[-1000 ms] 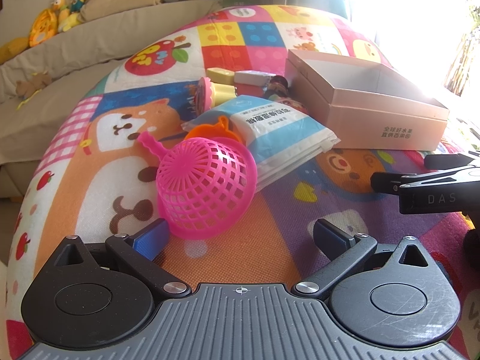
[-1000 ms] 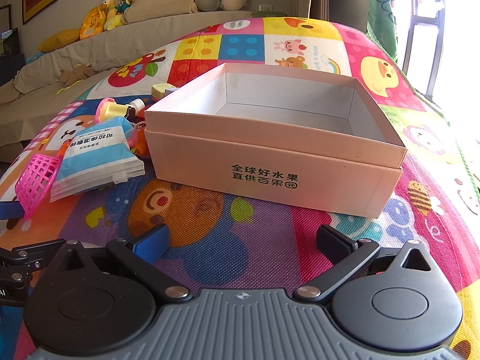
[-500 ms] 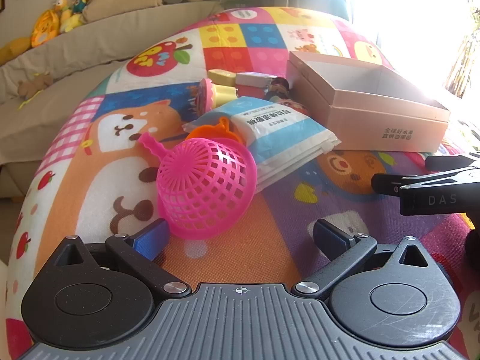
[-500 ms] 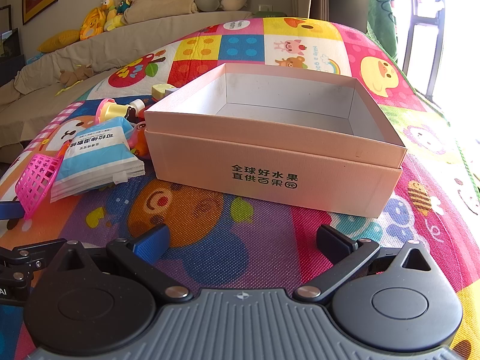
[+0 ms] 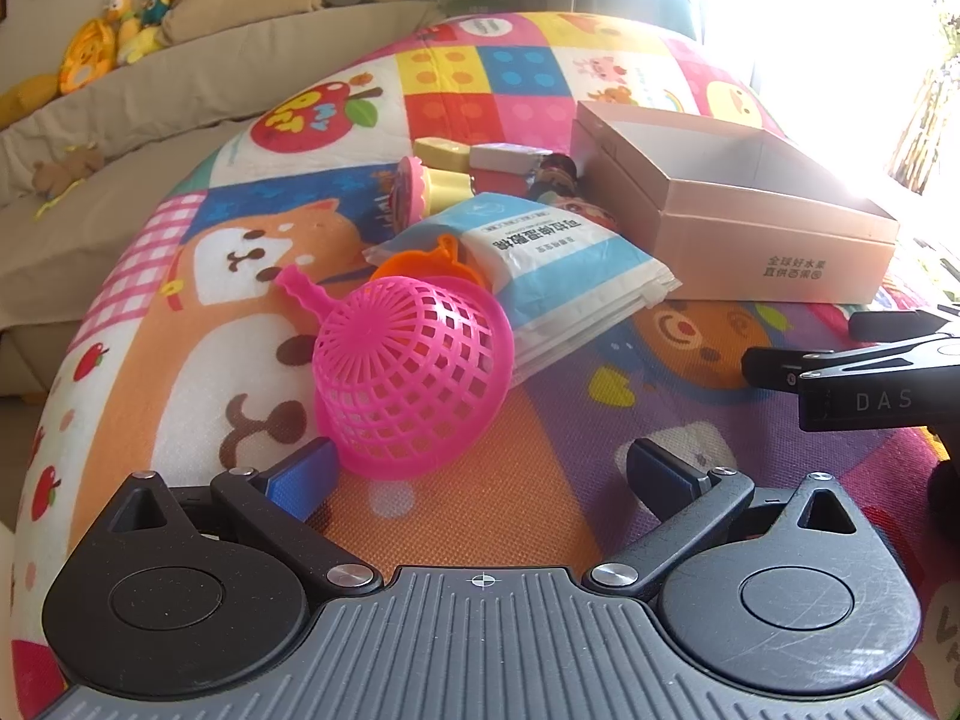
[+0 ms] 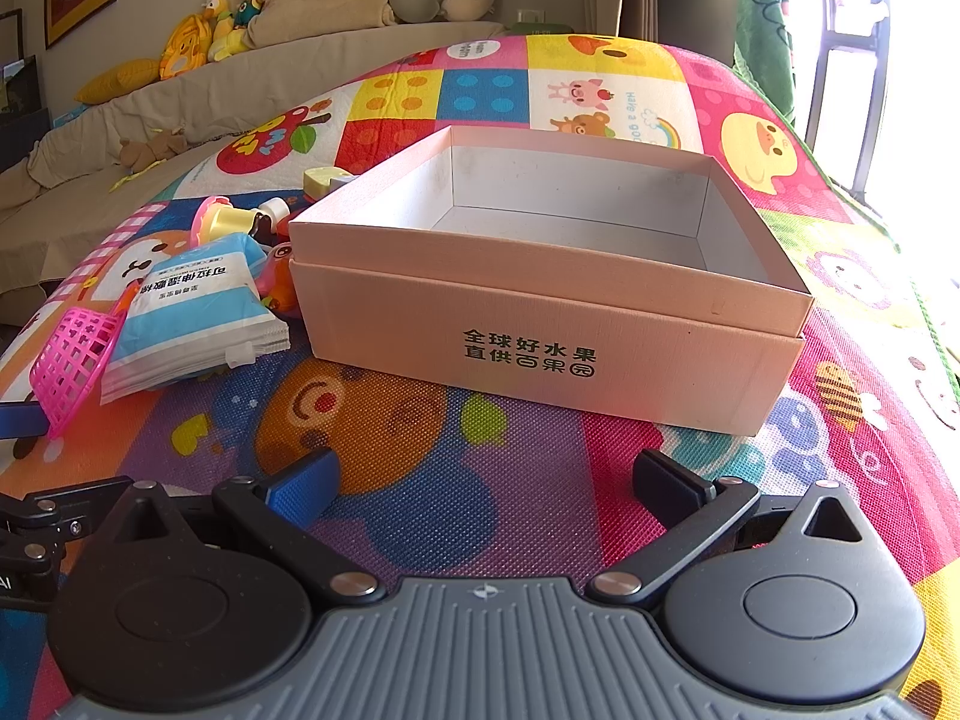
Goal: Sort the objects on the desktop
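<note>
A pink mesh basket (image 5: pixel 414 375) lies tipped on its side on the play mat, just ahead of my open, empty left gripper (image 5: pixel 480 474); its rim nearly touches the left fingertip. Behind it lie an orange funnel (image 5: pixel 432 261), a blue-and-white wipes pack (image 5: pixel 552 258) and several small toys (image 5: pixel 480 174). An open, empty pink cardboard box (image 6: pixel 558 276) stands straight ahead of my open, empty right gripper (image 6: pixel 486 477). The box also shows in the left wrist view (image 5: pixel 738 210). The basket (image 6: pixel 75 354) and wipes pack (image 6: pixel 192 312) also show at the left of the right wrist view.
Everything sits on a colourful cartoon play mat (image 6: pixel 420 438). A beige sofa with plush toys (image 6: pixel 228 18) runs along the back left. The right gripper's side (image 5: pixel 852 372) shows in the left wrist view. Bright window light washes out the right.
The left wrist view has drifted very slightly. The right gripper and all objects stay where they were.
</note>
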Demonstrator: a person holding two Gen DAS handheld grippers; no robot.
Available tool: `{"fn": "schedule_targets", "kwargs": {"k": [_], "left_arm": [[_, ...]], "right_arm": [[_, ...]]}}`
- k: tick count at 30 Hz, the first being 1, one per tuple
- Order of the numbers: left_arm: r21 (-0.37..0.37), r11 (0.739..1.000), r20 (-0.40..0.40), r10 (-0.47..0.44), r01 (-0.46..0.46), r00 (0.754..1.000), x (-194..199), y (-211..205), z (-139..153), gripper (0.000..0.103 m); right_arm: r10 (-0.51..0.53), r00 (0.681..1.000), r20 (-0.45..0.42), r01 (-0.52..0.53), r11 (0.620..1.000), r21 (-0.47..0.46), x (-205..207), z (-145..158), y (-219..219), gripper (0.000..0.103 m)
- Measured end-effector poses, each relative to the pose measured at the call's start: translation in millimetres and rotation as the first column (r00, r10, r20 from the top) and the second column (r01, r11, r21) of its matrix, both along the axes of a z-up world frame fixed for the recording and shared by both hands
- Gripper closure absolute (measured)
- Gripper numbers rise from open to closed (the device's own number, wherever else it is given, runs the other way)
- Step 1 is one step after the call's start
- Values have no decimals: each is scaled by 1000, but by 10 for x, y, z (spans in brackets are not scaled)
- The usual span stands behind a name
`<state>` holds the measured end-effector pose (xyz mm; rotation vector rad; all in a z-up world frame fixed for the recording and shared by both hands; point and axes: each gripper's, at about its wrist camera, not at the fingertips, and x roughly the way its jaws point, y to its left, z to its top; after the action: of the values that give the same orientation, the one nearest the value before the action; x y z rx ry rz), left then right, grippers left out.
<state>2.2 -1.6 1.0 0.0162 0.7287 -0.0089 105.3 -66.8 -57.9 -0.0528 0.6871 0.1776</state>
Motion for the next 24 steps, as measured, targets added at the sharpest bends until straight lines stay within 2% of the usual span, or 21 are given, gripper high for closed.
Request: {"fn": "schedule_targets", "kwargs": {"k": [5,14,21,24], "left_arm": [[20,999,-17,-28,28,999,86,43,36,0],[106,991,-1,83,-83,997,244,310,147,0],[36,994,15,98,-99,995,70,434,206,0],[33,991,28,126,-126,992,-18,535,245,0]], "right_arm": [[0,1000,0,0,1000,0,-12,-4,1,0],[-14,998,-58,13,1000,-18,-23,27,31,0],[-14,995,-95,11,999,-36,4,46,58,0],[76,990,-118,-82,996,-40,19,75,78,0]]}}
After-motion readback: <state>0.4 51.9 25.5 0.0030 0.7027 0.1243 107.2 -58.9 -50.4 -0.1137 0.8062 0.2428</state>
